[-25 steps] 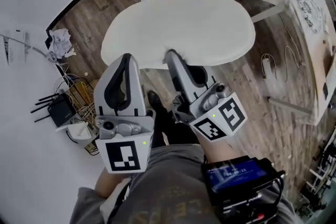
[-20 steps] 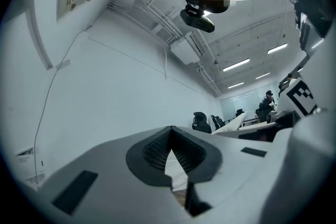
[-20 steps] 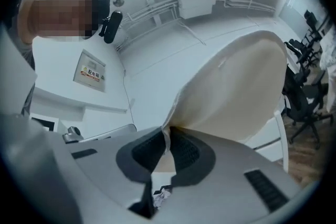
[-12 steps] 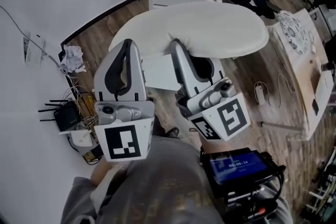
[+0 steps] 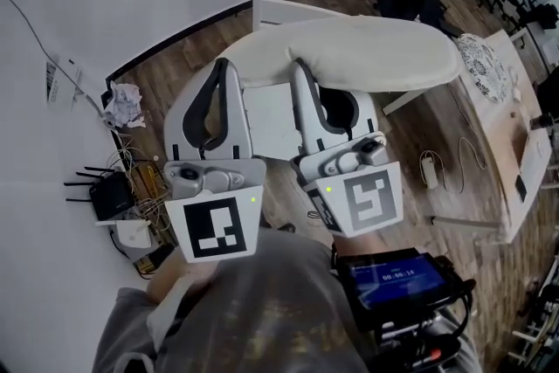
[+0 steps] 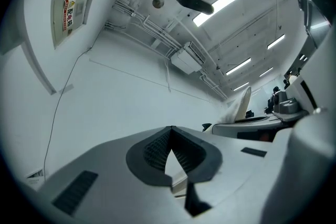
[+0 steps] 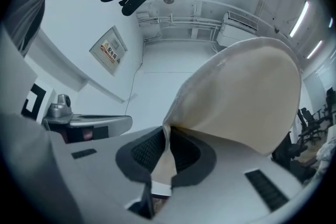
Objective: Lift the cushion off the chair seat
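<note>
Head view: the cream oval padded cushion hangs clear above the white wooden chair. Its near edge sits at the tips of the left gripper and right gripper.

Left gripper view: the jaws are narrowed until their tips touch. A pale sliver lies between the pads; I cannot tell what it is.

Right gripper view: the jaws are narrow but opening, pinching the cushion's cream edge.

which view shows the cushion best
Head view: nearly the whole cushion shows, raised above the chair seat. The right gripper view shows only one end, close up; the left gripper view only a thin edge-on sliver at right.
</note>
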Tool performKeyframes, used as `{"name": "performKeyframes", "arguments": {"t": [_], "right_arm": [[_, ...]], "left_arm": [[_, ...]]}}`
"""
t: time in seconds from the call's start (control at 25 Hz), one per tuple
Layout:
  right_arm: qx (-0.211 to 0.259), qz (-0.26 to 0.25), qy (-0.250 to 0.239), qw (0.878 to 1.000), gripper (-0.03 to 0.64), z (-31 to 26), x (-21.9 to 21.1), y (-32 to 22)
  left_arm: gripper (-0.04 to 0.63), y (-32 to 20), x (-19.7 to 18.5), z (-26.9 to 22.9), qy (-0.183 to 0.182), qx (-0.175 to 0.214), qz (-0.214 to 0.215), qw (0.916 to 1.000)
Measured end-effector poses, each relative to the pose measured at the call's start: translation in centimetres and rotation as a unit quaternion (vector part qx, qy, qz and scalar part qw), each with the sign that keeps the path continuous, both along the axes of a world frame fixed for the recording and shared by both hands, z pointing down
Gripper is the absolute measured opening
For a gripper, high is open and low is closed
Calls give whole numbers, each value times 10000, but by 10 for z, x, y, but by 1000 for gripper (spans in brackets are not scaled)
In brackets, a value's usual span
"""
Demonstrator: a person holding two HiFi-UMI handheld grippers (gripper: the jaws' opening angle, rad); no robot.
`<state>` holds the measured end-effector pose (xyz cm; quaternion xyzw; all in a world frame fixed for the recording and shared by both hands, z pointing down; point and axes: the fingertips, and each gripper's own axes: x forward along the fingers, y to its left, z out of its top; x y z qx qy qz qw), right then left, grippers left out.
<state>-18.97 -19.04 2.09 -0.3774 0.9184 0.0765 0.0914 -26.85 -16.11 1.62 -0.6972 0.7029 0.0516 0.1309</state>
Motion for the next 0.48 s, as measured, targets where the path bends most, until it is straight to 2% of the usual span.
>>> {"name": "performKeyframes", "arguments": {"t": [0.48], "right_arm": [[55,189,172,9997,31,5,5,0]], "left_arm": [[6,-3,9,8,-19,-94,91,9999]]}}
